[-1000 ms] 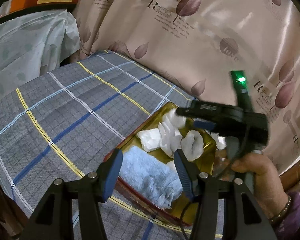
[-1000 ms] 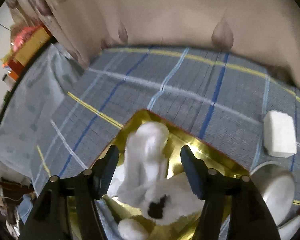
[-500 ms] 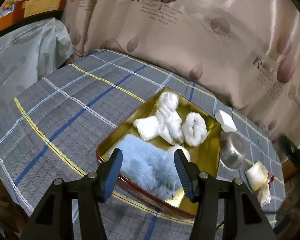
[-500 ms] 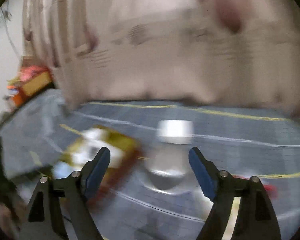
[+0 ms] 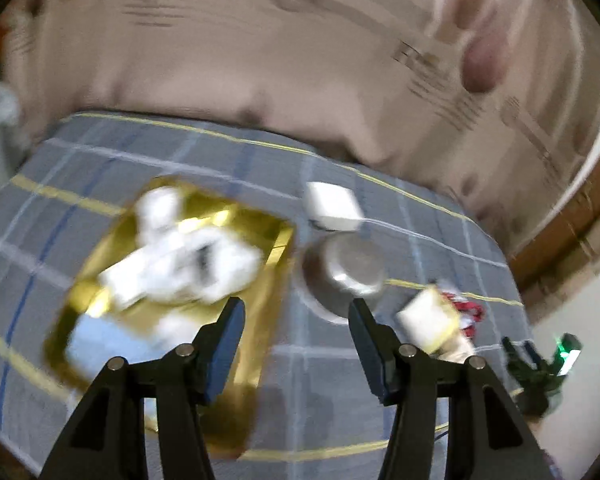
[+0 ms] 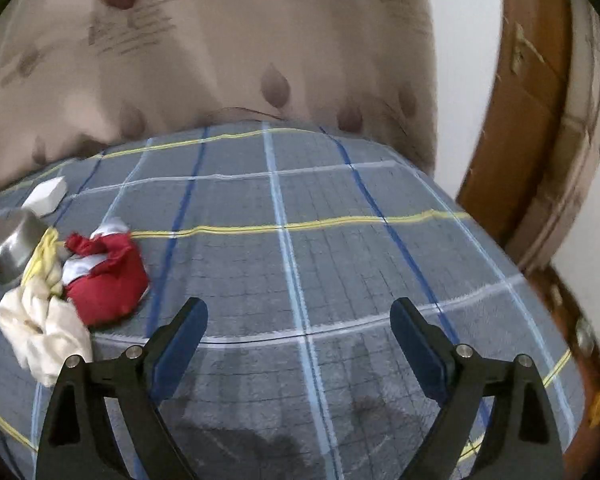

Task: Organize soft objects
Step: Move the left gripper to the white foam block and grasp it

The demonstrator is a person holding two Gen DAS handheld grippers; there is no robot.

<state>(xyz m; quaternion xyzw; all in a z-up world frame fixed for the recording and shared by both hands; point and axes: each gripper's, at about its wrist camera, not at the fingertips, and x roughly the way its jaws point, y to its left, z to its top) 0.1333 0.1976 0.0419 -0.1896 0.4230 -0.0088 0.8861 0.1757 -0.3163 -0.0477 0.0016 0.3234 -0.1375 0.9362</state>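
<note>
A gold tray [image 5: 264,280] on the checked blanket holds several white rolled cloths [image 5: 180,260] and a blue towel [image 5: 100,332], all blurred. My left gripper [image 5: 296,336] is open and empty, above the tray's right edge. To its right lie a cream and yellow cloth [image 5: 428,320] and a red cloth [image 5: 466,312]. In the right wrist view the red cloth [image 6: 108,276] and cream cloth [image 6: 44,328] lie at the left. My right gripper [image 6: 298,348] is open and empty over bare blanket, right of them. It also shows at the left view's far right edge [image 5: 540,364].
A steel bowl [image 5: 342,268] stands upside down beside the tray, also in the right wrist view [image 6: 14,240]. A white block [image 5: 332,206] lies behind it [image 6: 46,196]. A leaf-print curtain [image 6: 220,60] hangs behind; wooden furniture [image 6: 532,120] stands at the right.
Both grippers have swung to the right. The right gripper left the tray and now faces the blanket's right part. The left view now centres on the tray's right edge and the bowl.
</note>
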